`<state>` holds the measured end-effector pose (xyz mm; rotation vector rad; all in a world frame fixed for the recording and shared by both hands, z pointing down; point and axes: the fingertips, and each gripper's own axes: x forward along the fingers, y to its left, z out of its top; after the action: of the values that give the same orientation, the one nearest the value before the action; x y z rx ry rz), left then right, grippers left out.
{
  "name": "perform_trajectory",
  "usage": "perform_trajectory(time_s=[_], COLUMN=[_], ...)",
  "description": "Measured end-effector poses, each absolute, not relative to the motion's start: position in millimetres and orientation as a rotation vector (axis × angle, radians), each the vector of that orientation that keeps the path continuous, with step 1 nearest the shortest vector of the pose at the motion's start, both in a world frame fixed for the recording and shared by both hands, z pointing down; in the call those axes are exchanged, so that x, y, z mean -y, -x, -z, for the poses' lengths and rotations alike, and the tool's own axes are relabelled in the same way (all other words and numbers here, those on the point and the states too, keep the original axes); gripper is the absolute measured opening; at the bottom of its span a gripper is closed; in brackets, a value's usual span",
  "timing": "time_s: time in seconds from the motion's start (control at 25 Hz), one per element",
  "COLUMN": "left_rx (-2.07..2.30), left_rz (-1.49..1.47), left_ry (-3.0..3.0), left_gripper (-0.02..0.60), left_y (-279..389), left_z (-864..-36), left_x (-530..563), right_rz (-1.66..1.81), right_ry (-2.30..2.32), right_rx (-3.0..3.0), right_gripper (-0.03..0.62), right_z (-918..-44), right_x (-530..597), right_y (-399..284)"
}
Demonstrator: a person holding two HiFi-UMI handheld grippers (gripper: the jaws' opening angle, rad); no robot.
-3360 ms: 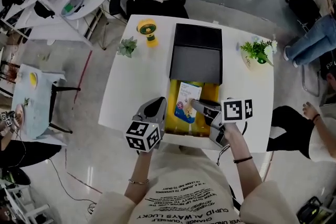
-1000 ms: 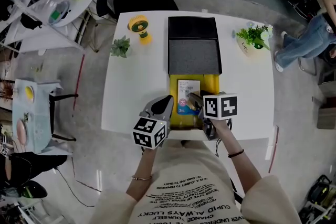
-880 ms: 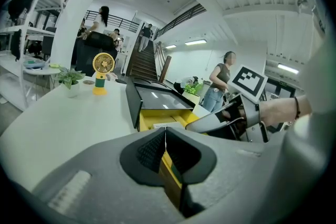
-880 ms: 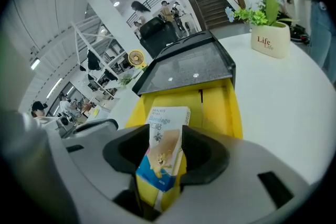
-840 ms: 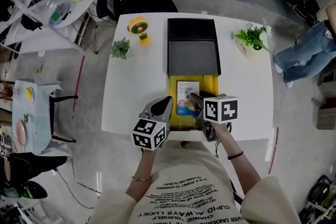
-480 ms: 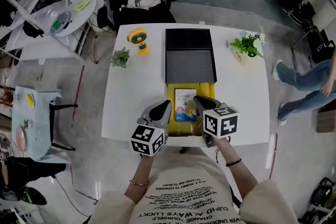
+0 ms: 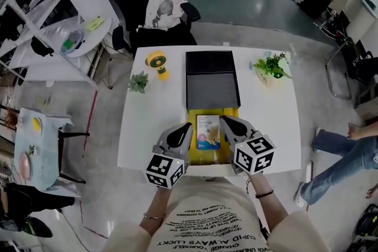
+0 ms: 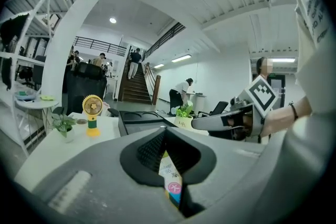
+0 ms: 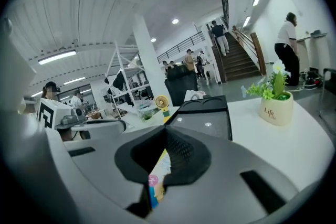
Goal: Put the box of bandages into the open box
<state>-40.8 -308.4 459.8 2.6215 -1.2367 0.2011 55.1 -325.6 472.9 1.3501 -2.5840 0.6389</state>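
Observation:
The bandage box, white and blue, lies flat inside the open box, whose inside is yellow. The open box's black lid is folded back away from me. My right gripper hovers at the bandage box's right edge, jaws shut with nothing between them. My left gripper is shut and empty at the open box's left edge. Each gripper view shows a sliver of the bandage box below that gripper's closed jaws. The left gripper view also shows the right gripper off to the side.
A yellow desk fan and a small plant stand at the table's far left. A potted plant stands at the far right. A chair with a printed bag is behind the table. A person's legs are at the right.
My right gripper let go of the bandage box, drew back to the right and closed its jaws. The bandage box stays in the open box. My left gripper barely moved.

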Motion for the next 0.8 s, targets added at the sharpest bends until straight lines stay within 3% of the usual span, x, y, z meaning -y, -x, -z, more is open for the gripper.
perform_trajectory(time_s=[0.8], left_rx=[1.482], left_rz=[-0.108], left_ry=[-2.702], left_gripper=[0.023], left_y=[83], left_z=[-404], left_x=[324], right_rz=[-0.360], right_ry=[-1.567], right_rx=[2.764], right_gripper=[0.003], right_z=[-389], right_x=[336], right_y=[-101])
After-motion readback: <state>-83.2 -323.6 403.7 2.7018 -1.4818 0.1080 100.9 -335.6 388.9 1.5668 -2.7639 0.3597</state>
